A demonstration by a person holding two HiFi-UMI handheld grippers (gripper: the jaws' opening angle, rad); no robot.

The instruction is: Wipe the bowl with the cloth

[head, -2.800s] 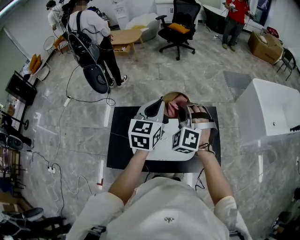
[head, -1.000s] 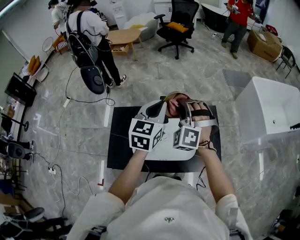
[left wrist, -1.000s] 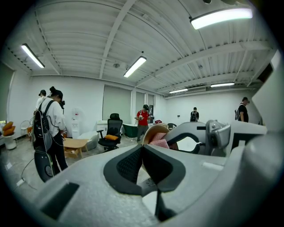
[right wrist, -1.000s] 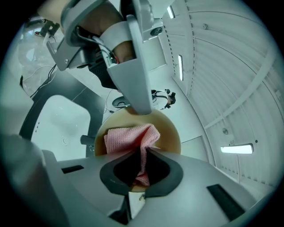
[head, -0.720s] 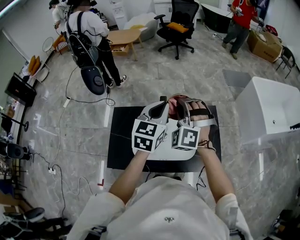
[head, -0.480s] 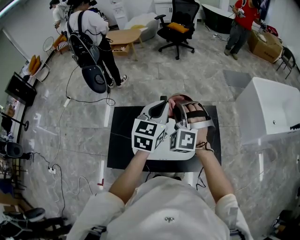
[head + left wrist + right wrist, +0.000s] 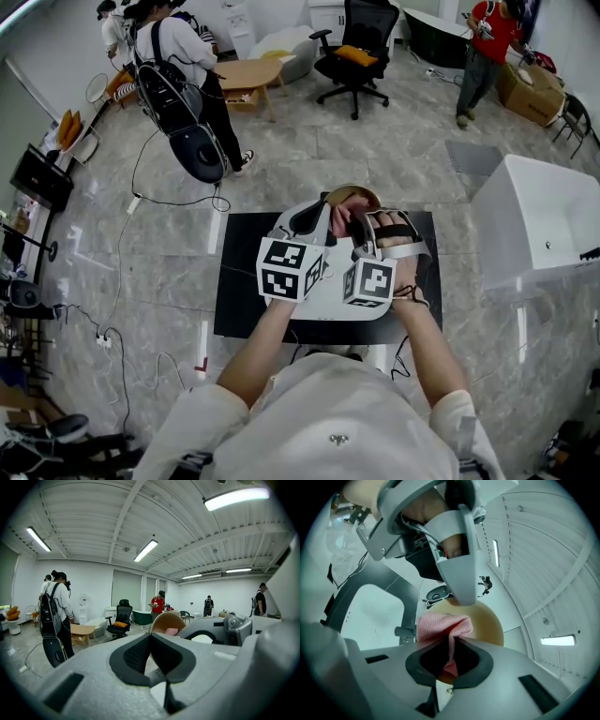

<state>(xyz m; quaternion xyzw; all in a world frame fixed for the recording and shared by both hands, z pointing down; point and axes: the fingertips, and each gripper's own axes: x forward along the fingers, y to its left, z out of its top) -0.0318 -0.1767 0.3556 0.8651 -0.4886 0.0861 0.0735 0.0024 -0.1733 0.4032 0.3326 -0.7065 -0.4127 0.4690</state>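
Head view, left to right: bare black tabletop (image 7: pixel 239 281) at frame left, both tools raised over it at centre. The left tool (image 7: pixel 324 201) reaches up and right to a tan bowl (image 7: pixel 356 195), which is held off the tabletop and tipped toward the person. Left gripper view: jaws pressed together, bowl edge running right into their tip, so I judge it is pinching the bowl's rim. In the right gripper view that tool's white tip sits on the rim too.

A pink cloth (image 7: pixel 440 624) lies inside the bowl against its inner wall. The right tool (image 7: pixel 451 644) is pinching a fold of the cloth between its pads, and the rest bunches out ahead of the jaws onto the bowl.

Step, as a judgement: the wipe itself is under way, cloth on the bowl's inside.

Next move calls for dragging the cloth round the inner wall with light pressure. The left pinch has to hold firm, and turning the bowl would help reach unwiped parts.
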